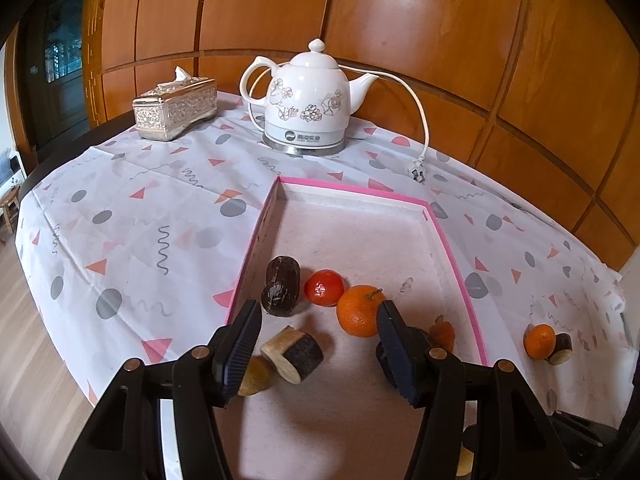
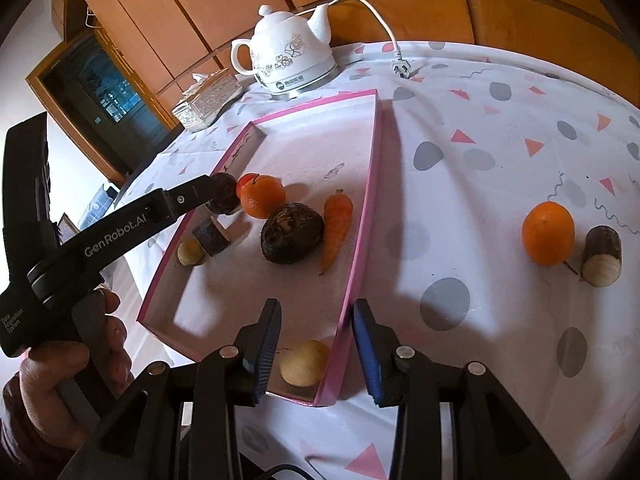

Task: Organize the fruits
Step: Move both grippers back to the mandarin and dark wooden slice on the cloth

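A pink-rimmed tray (image 1: 454, 256) (image 2: 372, 184) lies on the patterned tablecloth. It holds an orange (image 1: 358, 310) (image 2: 264, 196), a red tomato (image 1: 324, 287), a carrot (image 2: 338, 224), a dark round fruit (image 2: 292, 234), dark cut pieces (image 1: 282, 290) (image 1: 294, 354) and pale round fruits (image 2: 304, 362). My left gripper (image 1: 316, 344) is open and empty above the tray, by the orange. My right gripper (image 2: 316, 350) is open and empty, straddling the tray's near right wall. A second orange (image 2: 548, 232) (image 1: 540, 340) and a cut dark piece (image 2: 602, 262) lie on the cloth to the right of the tray.
A white floral kettle (image 1: 310, 96) (image 2: 292, 56) with its cord and plug (image 1: 416, 172) stands behind the tray. A silver tissue box (image 1: 176, 106) (image 2: 208, 104) sits at the back left. Wooden panelling lies behind the table. The table edge drops off on the left.
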The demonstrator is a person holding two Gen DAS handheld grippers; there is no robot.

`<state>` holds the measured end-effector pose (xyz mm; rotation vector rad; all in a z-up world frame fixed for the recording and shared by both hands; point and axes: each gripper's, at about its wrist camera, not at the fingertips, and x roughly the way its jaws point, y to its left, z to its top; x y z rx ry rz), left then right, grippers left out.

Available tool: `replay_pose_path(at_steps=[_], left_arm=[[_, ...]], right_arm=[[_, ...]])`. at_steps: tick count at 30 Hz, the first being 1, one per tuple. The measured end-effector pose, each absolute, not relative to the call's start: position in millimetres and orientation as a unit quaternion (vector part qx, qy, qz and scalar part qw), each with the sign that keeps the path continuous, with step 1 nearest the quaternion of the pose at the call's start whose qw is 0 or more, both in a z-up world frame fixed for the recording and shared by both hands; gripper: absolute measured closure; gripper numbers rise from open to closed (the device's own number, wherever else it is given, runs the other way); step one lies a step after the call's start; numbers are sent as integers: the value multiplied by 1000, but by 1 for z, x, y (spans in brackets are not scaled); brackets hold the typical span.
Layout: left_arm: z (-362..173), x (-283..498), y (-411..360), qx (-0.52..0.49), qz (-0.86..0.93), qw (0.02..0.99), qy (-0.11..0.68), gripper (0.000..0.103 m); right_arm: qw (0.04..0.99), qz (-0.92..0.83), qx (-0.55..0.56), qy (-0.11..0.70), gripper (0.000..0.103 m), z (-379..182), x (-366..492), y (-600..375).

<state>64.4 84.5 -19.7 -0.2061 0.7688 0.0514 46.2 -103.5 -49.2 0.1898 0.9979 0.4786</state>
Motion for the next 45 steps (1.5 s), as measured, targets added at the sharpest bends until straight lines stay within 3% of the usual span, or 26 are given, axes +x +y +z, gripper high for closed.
replay_pose_path(at_steps=[17, 33, 36, 45], left_arm=[[-11, 65, 40, -61, -31, 924, 377, 40], [-2, 60, -19, -24, -122, 919, 375, 40], [-2, 61, -34, -13, -146, 913, 381, 40], [-6, 64, -79, 11, -197, 899, 391, 41]], right_arm=[[902, 106, 63, 413, 65, -23, 29, -182], [902, 15, 96, 421, 65, -38, 14, -245], [901, 9, 97, 422, 55, -38, 16, -249], [898, 3, 118, 425, 53, -39, 29, -263]])
